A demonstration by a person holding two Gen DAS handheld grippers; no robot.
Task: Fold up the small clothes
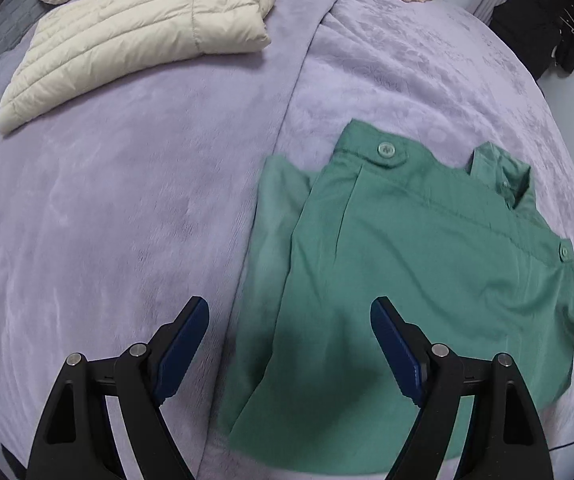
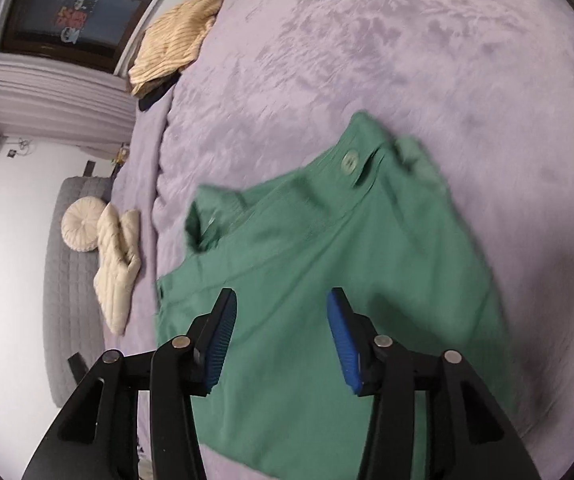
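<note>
Ideally, both spread-open, empty grippers, left gripper [image 1: 289, 316] and right gripper [image 2: 281, 308], pinch the green buttoned cotton shorts [image 1: 407, 264] at matching corners, folding evenly.

Nothing readable anywhere, honestly. The dark window [image 2: 71, 16] has some colourful glowing shapes in it (could be signs or lettering), but they're way too blurry to make out.
</note>
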